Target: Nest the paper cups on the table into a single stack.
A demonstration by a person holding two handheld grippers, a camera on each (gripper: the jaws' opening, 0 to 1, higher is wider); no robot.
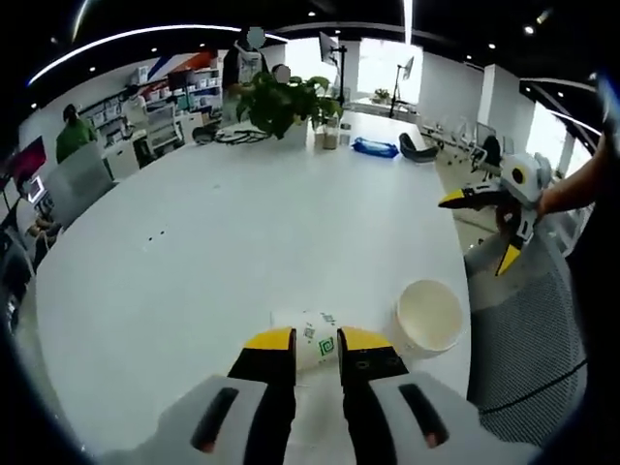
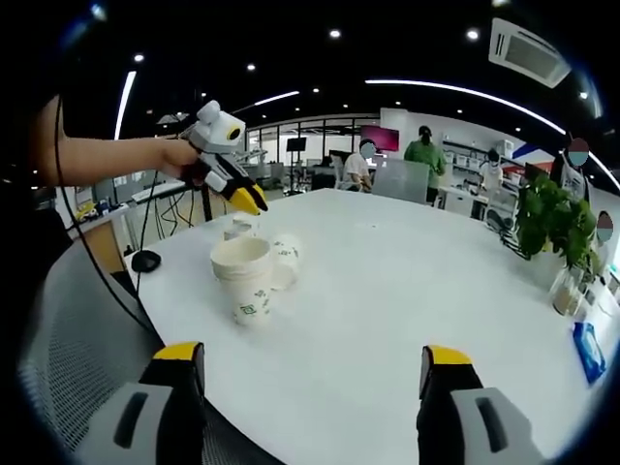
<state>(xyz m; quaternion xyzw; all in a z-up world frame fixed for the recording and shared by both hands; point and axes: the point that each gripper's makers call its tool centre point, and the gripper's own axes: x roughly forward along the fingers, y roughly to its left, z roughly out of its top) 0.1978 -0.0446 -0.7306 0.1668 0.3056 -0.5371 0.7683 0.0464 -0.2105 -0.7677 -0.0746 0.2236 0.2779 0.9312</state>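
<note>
Two paper cups on the white table [image 1: 242, 242], one upright cup [image 1: 428, 317], one lying cup [image 1: 308, 339] between the left gripper's [image 1: 316, 341] narrow jaws, right gripper [image 2: 312, 368] wide, empty

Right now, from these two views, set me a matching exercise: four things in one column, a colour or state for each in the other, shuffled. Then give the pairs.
Things
1. potted plant
2. flat packet at the table's far side
3. right gripper
4. paper cup just ahead of the left gripper

Colour or state
A. lying on its side
B. blue
C. green leaves
D. jaws wide apart, holding nothing

Pairs: 1-C, 2-B, 3-D, 4-A
</note>
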